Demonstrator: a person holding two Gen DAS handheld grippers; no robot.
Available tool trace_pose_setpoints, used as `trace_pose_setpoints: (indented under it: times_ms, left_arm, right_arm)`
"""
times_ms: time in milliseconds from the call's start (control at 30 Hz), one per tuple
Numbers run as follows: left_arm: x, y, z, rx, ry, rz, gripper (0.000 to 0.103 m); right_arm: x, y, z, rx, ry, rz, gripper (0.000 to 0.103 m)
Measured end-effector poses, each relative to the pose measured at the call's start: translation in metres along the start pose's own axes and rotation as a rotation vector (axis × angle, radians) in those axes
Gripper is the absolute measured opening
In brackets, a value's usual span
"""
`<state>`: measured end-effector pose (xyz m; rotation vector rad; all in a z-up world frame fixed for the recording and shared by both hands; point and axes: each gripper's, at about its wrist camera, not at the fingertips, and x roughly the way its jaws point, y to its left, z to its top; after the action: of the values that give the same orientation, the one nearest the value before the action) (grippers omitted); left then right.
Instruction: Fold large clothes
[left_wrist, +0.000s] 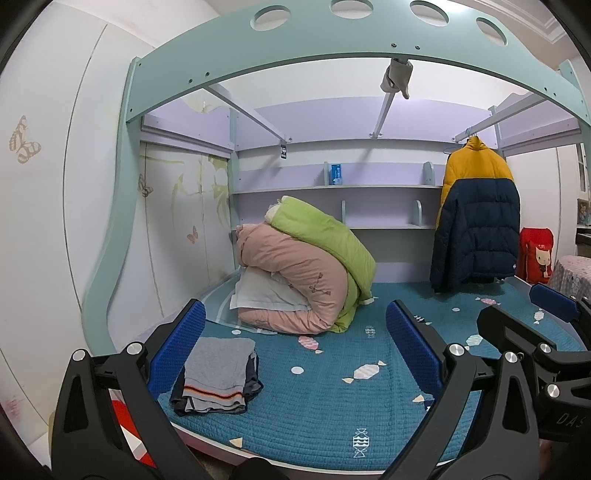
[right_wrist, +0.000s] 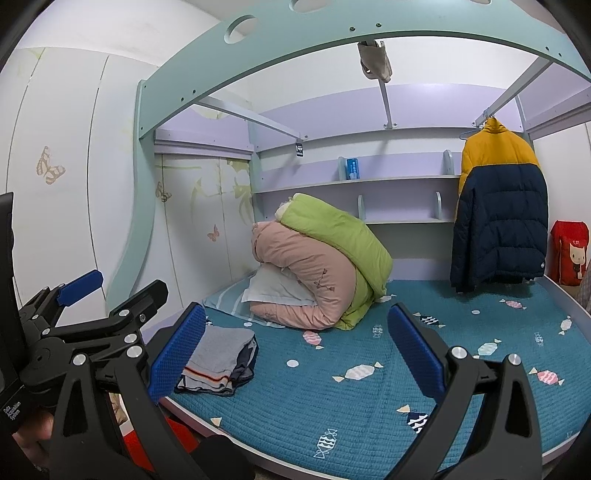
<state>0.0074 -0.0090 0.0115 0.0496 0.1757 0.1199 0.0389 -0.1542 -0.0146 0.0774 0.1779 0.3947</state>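
A yellow and navy puffer jacket (left_wrist: 476, 221) (right_wrist: 502, 206) hangs on a hanger from the bunk rail at the far right of the bed. A small folded stack of grey and dark clothes (left_wrist: 218, 373) (right_wrist: 221, 358) lies on the blue mattress (left_wrist: 351, 398) (right_wrist: 351, 402) near its front left. My left gripper (left_wrist: 295, 343) is open and empty, held above the bed's front edge. My right gripper (right_wrist: 297, 347) is also open and empty, beside the left one. The right gripper's fingers (left_wrist: 550, 299) show at the right of the left wrist view.
Rolled pink and green quilts (left_wrist: 306, 269) (right_wrist: 321, 266) and a white pillow sit at the back left. Shelves (left_wrist: 332, 192) line the rear wall. A red cushion (left_wrist: 535, 254) stands at the right. The bunk frame (left_wrist: 332, 48) arches overhead.
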Motion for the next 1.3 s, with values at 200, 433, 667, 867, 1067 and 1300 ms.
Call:
trace_pose_setpoints:
  times_ms: [200, 433, 667, 867, 1067, 1300]
  left_arm:
    - [0.0002, -0.0013, -0.0033, 0.007, -0.007, -0.003, 0.098]
    - [-0.0013, -0.0016, -0.0057, 0.02, -0.004, -0.005, 0.098]
    - [-0.0011, -0.0011, -0.0057, 0.019, 0.0, -0.003, 0.098]
    - [-0.0058, -0.0037, -0.0054, 0.031, -0.008, 0.024, 0.098]
    - [-0.0065, -0.0039, -0.0051, 0.03, -0.002, 0.027, 0.098]
    - [-0.004, -0.0044, -0.0058, 0.028, 0.008, 0.028, 0.098]
  right_arm:
    - [-0.0011, 0.0, -0.0005, 0.006, 0.003, -0.008, 0.095]
    - [-0.0012, 0.0024, -0.0034, 0.013, 0.015, -0.015, 0.095]
    - [0.0009, 0.0031, -0.0016, 0.012, 0.022, -0.012, 0.095]
    - [0.0031, 0.0033, -0.0018, 0.02, 0.029, -0.006, 0.095]
    - [0.0047, 0.0034, -0.0018, 0.02, 0.033, -0.004, 0.095]
    - [0.0081, 0.0023, -0.0035, 0.03, 0.039, -0.004, 0.095]
